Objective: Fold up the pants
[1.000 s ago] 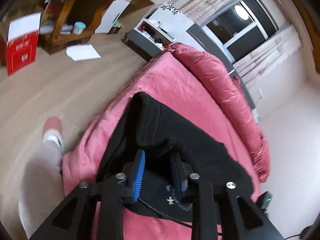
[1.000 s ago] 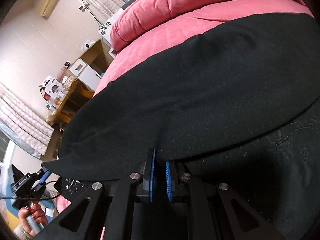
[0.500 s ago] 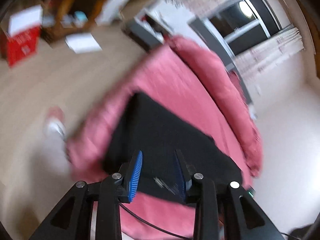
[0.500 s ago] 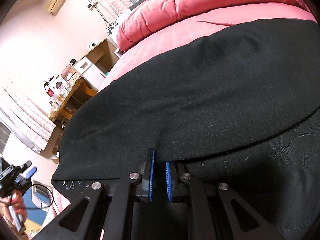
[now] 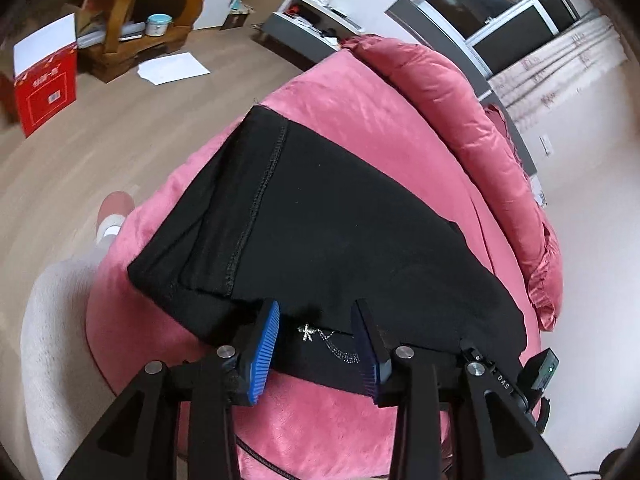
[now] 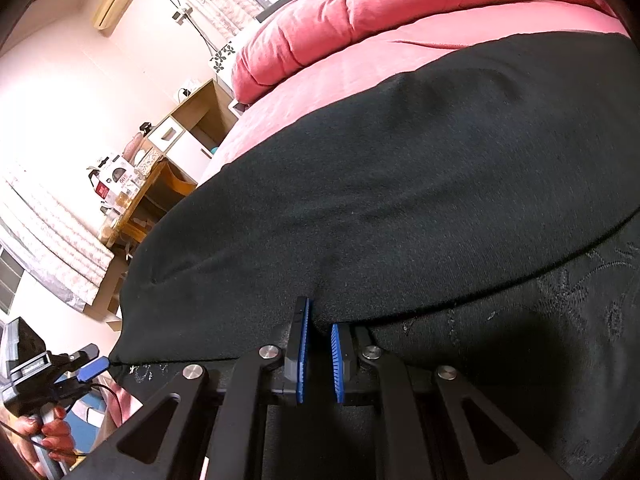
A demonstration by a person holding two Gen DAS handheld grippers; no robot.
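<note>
Black pants (image 5: 340,216) lie folded on a pink bed (image 5: 360,100), near the edge of the bed closest to the cameras. One layer of the cloth is laid over another, and a stitched seam runs down the side nearest the floor. A small silver pattern shows on the lower layer.

In the left wrist view, the left hand-held gripper (image 5: 320,344) has its blue pads (image 5: 264,356) spread apart, and its jaws are opening. The edge of the pants sits between the pads, but they do not press on it. It has let go.

In the right wrist view, the right hand-held gripper (image 6: 318,348) is clenched on the folded edge of the pants, with the black cloth pinched between its two blue pads.

A puffy pink blanket (image 6: 400,12) is rolled up along the far side of the bed. A red box (image 5: 46,92) and a white sheet of paper (image 5: 172,68) are on the wooden floor (image 5: 100,140). A person's hand (image 6: 44,436) holds the handle of the left hand-held gripper, seen from the right wrist view.
</note>
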